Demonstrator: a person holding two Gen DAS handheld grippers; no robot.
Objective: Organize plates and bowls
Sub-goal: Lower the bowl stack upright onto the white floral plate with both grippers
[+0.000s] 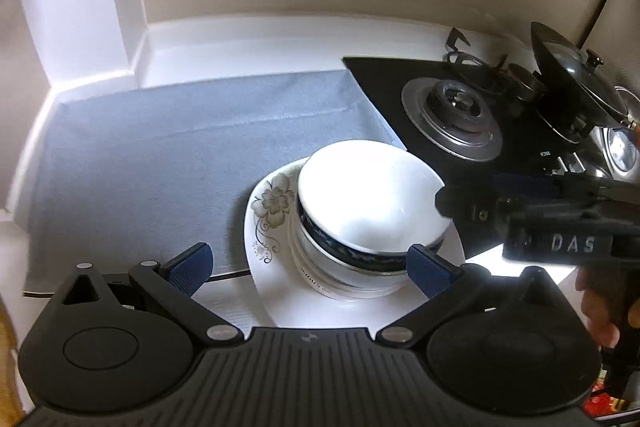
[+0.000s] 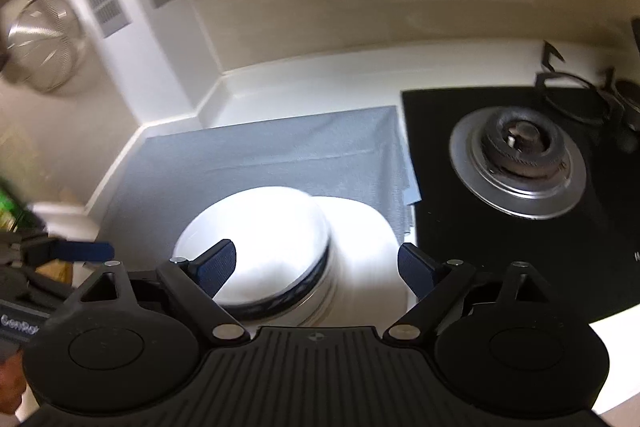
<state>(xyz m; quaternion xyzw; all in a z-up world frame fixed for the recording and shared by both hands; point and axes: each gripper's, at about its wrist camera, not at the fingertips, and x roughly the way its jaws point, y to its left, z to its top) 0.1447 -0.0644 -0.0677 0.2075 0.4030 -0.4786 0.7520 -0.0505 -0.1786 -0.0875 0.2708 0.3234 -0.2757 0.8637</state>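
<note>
— Bowls?
— Stack [image 1: 360,227] sits on the plate [image 1: 272,227], on its stove [image 1: 460,123] side; the plate's far edge lies on the grey mat [image 1: 160,155].
— Your jaws?
— My left gripper [image 1: 308,269] is spread wide before the stack, gripping nothing. My right gripper [image 2: 316,267] is spread above it, likewise bare.

Left gripper [image 1: 308,269] sat with jaws spread wide, nothing between the blue pads [image 1: 191,269]. Right gripper [image 2: 316,267] was the same on my feed: wide apart, pads [image 2: 216,267] bare. In the left view I saw the right unit's black body at the right edge, a hand [image 1: 604,307] wrapped round its handle. Right feed was motion-blurred.
</note>
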